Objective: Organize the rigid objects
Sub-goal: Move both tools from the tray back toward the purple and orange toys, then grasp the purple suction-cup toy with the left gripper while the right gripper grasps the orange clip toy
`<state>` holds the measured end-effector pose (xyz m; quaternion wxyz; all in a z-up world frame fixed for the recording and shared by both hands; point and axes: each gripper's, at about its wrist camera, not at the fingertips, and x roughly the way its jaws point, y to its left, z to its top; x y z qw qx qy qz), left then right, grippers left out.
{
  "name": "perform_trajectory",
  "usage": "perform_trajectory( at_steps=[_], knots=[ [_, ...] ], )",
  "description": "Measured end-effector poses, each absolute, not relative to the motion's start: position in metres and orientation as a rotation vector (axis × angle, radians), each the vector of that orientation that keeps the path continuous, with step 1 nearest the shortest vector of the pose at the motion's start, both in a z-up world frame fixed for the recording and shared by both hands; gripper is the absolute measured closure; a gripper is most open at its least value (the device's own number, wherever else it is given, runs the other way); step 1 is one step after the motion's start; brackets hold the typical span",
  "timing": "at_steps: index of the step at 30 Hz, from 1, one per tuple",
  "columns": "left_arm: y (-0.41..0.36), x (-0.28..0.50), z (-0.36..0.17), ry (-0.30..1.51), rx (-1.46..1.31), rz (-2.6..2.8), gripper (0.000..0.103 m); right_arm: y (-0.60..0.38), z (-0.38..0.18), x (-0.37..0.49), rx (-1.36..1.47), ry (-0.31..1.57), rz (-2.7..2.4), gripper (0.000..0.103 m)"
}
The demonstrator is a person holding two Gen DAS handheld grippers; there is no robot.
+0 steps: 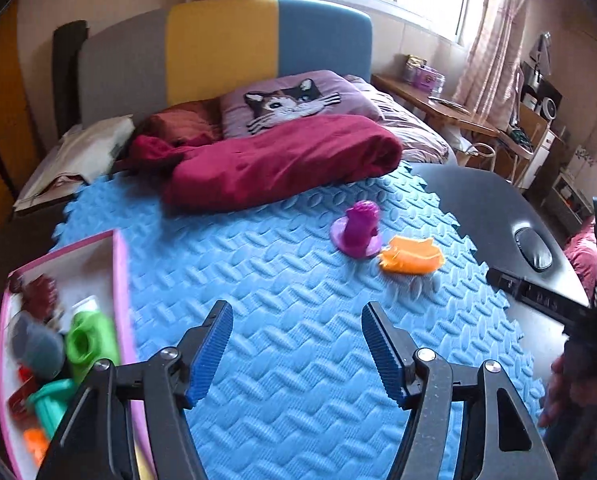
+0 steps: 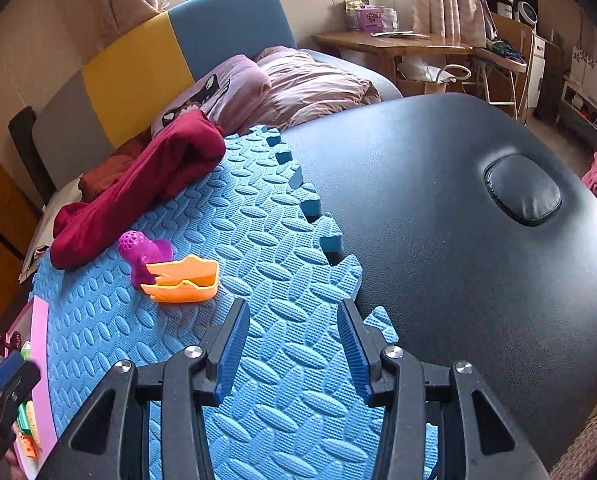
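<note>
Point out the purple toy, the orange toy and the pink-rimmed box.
purple toy (image 1: 360, 226): left wrist view, on its upright body.
orange toy (image 2: 184, 280): right wrist view, on its front wall.
pink-rimmed box (image 1: 121, 280): left wrist view, on its right-hand rim.

No text, label, brand or number is legible in either view
</note>
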<state>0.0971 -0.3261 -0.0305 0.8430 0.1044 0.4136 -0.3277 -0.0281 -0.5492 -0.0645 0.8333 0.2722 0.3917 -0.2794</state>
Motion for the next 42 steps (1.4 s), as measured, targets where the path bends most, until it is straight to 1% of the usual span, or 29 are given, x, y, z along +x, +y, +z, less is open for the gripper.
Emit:
perform_trajectory(
  at_steps=[6,10,17,18,19,20,22,26,29,33,34,35,36,37,38,42],
  knots=[
    [-0.379,0.118,-0.037,0.865,0.239,-0.756,0.035,-0.551,-0.069,-0.026,0.595,0.851,-0.579,0.057],
    [-0.408,0.132,-0.039,0.853,0.244,-0.798,0.033,-0.551,-0.072,-0.023,0.610,0.864,-0.560,0.057],
    [-0.446,0.164,-0.068,0.931,0.217,-0.778,0.035,-0.550,-0.074,-0.020,0.623,0.872,-0.536,0.057],
    [-0.450,0.167,-0.073,0.939,0.225,-0.774,0.044,-0.550,-0.074,-0.019,0.626,0.875,-0.532,0.057],
    [-0.454,0.169,-0.080,0.957,0.233,-0.777,0.061,-0.550,-0.075,-0.019,0.626,0.879,-0.529,0.057],
    [-0.457,0.173,-0.086,0.983,0.240,-0.784,0.070,-0.549,-0.076,-0.018,0.625,0.882,-0.529,0.057],
    [-0.453,0.171,-0.088,0.953,0.246,-0.764,0.070,-0.549,-0.076,-0.018,0.622,0.884,-0.527,0.057],
    [-0.425,0.169,-0.079,0.972,0.163,-0.744,0.071,-0.549,-0.075,-0.019,0.624,0.875,-0.524,0.057],
    [-0.399,0.152,-0.071,0.937,0.186,-0.724,0.071,-0.547,-0.074,-0.018,0.618,0.878,-0.517,0.057],
    [-0.364,0.131,-0.063,0.935,0.170,-0.702,0.071,-0.542,-0.075,-0.017,0.607,0.875,-0.490,0.057],
    [-0.356,0.125,-0.060,0.928,0.166,-0.700,0.070,-0.540,-0.075,-0.016,0.602,0.876,-0.480,0.055],
    [-0.348,0.119,-0.057,0.923,0.161,-0.699,0.070,-0.538,-0.075,-0.015,0.595,0.878,-0.471,0.047],
    [-0.339,0.112,-0.054,0.917,0.156,-0.702,0.070,-0.535,-0.075,-0.014,0.587,0.877,-0.462,0.042],
    [-0.332,0.106,-0.052,0.911,0.154,-0.705,0.070,-0.531,-0.074,-0.013,0.570,0.871,-0.451,0.033],
    [-0.324,0.100,-0.049,0.906,0.155,-0.708,0.070,-0.528,-0.073,-0.012,0.554,0.864,-0.442,0.030],
    [-0.300,0.081,-0.041,0.888,0.155,-0.716,0.070,-0.521,-0.072,-0.004,0.534,0.862,-0.405,0.030]
  ],
)
